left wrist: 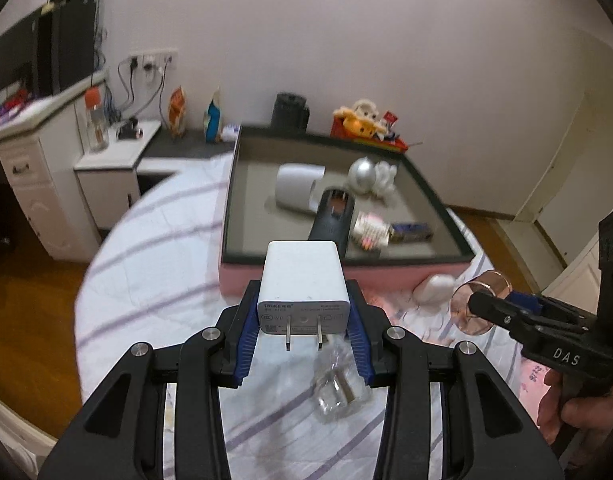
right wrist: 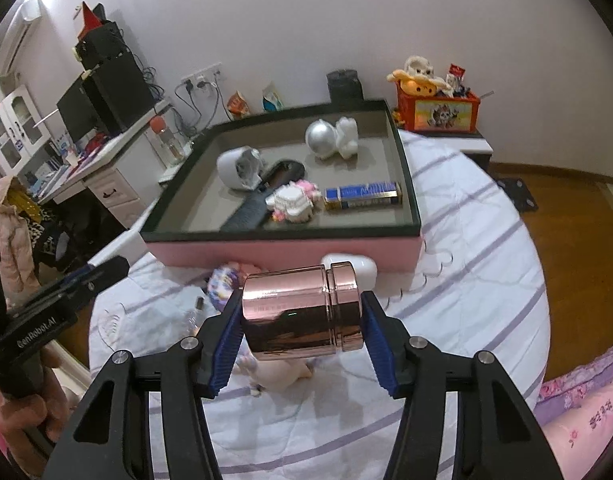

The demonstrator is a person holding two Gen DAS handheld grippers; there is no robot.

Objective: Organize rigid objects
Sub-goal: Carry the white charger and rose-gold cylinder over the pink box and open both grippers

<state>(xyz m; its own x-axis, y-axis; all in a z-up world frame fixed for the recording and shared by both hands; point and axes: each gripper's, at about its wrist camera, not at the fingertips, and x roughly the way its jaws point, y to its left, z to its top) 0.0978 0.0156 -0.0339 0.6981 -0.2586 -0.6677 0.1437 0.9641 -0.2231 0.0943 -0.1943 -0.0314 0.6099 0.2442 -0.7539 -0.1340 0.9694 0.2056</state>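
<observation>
A shallow pink-sided tray with a dark rim [right wrist: 410, 184] sat on the striped bedspread [right wrist: 466, 288], holding a white cup [right wrist: 232, 168], a black remote, a silver ball [right wrist: 321, 136] and a blue-and-gold box [right wrist: 362, 196]. The right gripper [right wrist: 302, 320] pinched a rose-gold metal cylinder [right wrist: 302, 312]; the left gripper [left wrist: 302, 320] pinched a white plug-in charger [left wrist: 302, 280], both short of the tray.

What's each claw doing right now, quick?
Left claw: closed on the white charger.
Right claw: closed on the rose-gold jar, gripped end to end.
</observation>
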